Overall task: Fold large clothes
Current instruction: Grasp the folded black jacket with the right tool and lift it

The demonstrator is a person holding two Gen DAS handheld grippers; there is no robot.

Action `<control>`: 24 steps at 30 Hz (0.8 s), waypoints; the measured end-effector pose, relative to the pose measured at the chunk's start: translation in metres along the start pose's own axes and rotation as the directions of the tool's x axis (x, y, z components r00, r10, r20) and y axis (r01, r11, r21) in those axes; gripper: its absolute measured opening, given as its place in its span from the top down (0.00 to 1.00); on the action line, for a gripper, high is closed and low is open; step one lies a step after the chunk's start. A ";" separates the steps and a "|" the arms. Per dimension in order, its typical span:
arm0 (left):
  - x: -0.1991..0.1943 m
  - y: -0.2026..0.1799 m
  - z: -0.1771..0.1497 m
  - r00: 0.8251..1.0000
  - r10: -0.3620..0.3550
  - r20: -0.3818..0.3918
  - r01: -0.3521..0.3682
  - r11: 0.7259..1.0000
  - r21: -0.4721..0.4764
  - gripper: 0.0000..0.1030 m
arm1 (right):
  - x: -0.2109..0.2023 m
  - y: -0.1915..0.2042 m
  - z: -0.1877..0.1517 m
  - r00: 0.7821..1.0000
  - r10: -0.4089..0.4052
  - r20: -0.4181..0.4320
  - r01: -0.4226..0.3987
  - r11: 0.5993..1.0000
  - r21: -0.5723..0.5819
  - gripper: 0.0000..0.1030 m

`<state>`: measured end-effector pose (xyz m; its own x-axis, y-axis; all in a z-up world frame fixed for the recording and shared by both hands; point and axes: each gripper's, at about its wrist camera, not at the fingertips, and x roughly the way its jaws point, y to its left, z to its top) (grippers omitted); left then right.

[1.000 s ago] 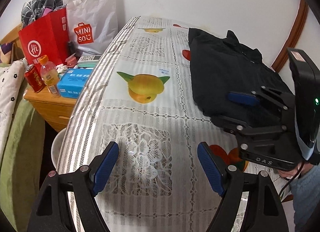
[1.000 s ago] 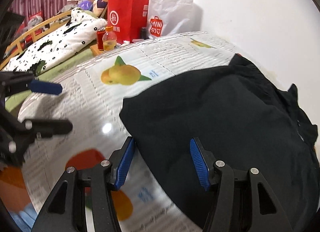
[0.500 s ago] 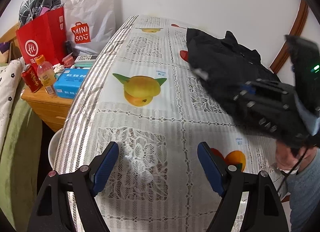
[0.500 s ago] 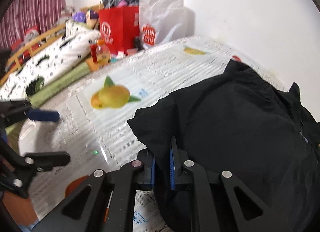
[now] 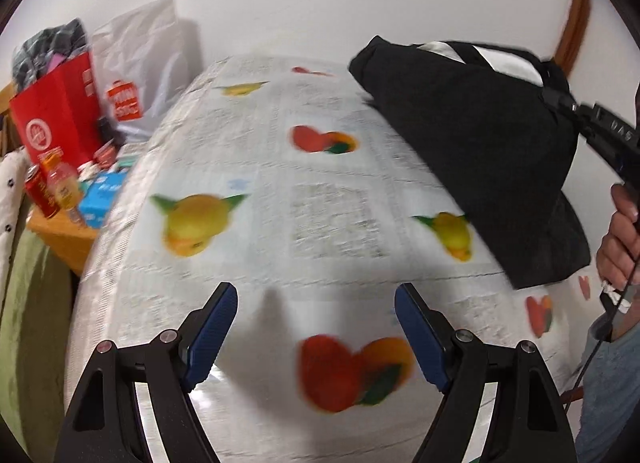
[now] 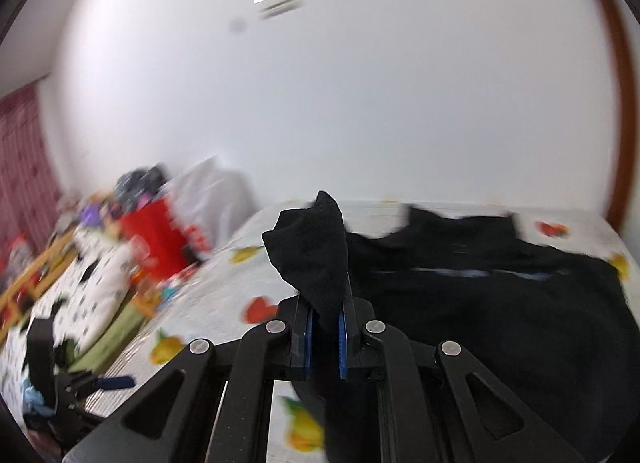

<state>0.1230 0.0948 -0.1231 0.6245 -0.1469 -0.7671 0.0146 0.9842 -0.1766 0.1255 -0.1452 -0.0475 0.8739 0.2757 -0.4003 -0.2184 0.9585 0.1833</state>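
Far left in the left wrist view: green bedding (image 5: pixel 24 303) along the edge, then a wooden nightstand (image 5: pixel 60 239) crowded with a red can (image 5: pixel 40 193), an orange drink bottle (image 5: pixel 64 187) and a blue box (image 5: pixel 102 199). Behind those, a red paper bag (image 5: pixel 56 115) stuffed with clothes and a white shopping bag (image 5: pixel 140 75) leaning on the wall. All pretty blurry.

Next over, the desk (image 5: pixel 328 191), covered in a white lacy cloth printed with lemons and red-orange fruit. Left hand-held gripper (image 5: pixel 316 339) low over the near part of it, blue pads spread wide, nothing between them, not touching the cloth as far as can be told.

Further right, the black garment (image 5: pixel 480 151): one edge lifted off the desk and stretched up toward the right, rest draped down onto the desk's right side, pale lining showing at the top. Pulled up by the right hand-held gripper (image 5: pixel 560 97), only its black frame visible here, with a hand (image 5: pixel 620 239) gripping the handle at the far right edge.

Right wrist view, left to right: white bedding with black spots (image 6: pixel 96 287), same red bag, then the desk. Right hand-held gripper (image 6: pixel 324 327) pressed together on a fold of the black garment (image 6: pixel 500 303), jaws just closed on it, a bunched tuft poking up above the blue pads (image 6: pixel 342 339). Bulk of the garment spread across the desk to the right, against the white wall.
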 end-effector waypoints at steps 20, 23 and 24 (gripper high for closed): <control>0.059 -0.175 -0.007 0.978 -0.198 -0.070 0.209 0.950 0.232 0.24 | -0.039 -0.140 -0.090 0.928 -0.319 -0.193 0.333 0.942 0.043 0.80; 0.066 -0.190 -0.010 0.977 -0.199 -0.079 0.213 0.946 0.245 0.24 | -0.048 -0.157 -0.097 0.894 -0.396 -0.209 0.400 0.916 -0.025 0.76; 0.069 -0.194 -0.010 0.977 -0.199 -0.075 0.211 0.946 0.247 0.25 | -0.050 -0.163 -0.100 0.886 -0.409 -0.218 0.411 0.911 -0.039 0.76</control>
<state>0.1556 -0.1072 -0.1480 0.5490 -0.3464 -0.7606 0.3384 0.9243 -0.1767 0.0736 -0.3083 -0.1475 0.7689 -0.1317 -0.6257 0.1431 0.9892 -0.0322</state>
